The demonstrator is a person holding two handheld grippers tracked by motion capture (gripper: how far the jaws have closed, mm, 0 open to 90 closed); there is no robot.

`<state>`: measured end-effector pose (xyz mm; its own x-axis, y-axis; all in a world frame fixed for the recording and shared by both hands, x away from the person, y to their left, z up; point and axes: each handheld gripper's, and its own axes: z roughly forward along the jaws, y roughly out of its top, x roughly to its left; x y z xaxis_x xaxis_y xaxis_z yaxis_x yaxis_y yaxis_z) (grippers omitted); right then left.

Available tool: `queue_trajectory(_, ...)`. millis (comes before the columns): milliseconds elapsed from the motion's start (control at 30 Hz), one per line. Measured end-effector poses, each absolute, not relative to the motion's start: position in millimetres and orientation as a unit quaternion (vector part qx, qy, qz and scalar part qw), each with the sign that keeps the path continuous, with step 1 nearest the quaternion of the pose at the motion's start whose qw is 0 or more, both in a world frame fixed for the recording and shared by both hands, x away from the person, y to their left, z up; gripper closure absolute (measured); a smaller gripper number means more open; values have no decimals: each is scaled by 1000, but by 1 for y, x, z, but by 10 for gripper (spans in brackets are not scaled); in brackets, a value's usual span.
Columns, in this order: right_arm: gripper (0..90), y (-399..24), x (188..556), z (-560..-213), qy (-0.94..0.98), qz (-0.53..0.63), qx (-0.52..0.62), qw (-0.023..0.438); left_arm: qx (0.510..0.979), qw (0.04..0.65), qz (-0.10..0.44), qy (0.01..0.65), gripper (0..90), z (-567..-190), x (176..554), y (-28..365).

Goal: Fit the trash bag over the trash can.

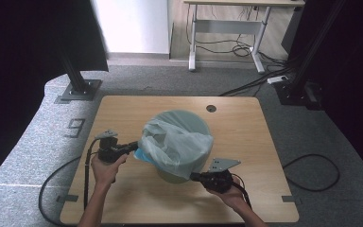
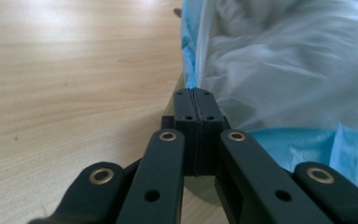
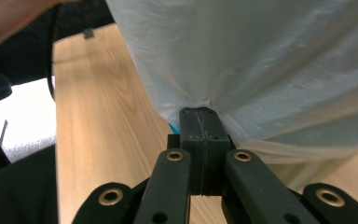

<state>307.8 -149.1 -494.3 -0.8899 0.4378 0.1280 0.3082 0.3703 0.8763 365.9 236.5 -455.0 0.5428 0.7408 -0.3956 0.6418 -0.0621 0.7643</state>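
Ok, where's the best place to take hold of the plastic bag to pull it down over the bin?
Likely at its loose hem, from outside and opposite sides. The plastic bag drapes over the bin, so the gathered edge is the pinchable part. The left claw is shut on the hem at the left, the right claw on the near-right fold, both low on the skirt.

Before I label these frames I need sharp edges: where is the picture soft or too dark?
High view: sharp on the table, black at both side edges. Left gripper view: the plastic bag is smeared, the left gripper crisp. Right gripper view: the bag is soft, the right gripper clear, the lower left dark.
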Motion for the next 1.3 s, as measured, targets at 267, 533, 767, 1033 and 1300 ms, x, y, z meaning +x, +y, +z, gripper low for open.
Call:
queue_trajectory(267,889,-164,324,-525,822,496,277,49,743,460,41,484,894,-473,379,223)
queue_trajectory(533,887,-180,335,-539,811,494,306,63,747,452,35,487,889,-484,386,214)
queue_trajectory(767,886,-182,341,-543,809,487,317,88,737,462,22,493,886,-494,388,206)
queue_trajectory(1033,885,-176,352,-541,802,489,328,99,733,465,18,496,882,-497,395,205)
queue_trajectory(1300,882,-178,353,-541,799,492,331,102,735,463,17,495,870,-497,395,206)
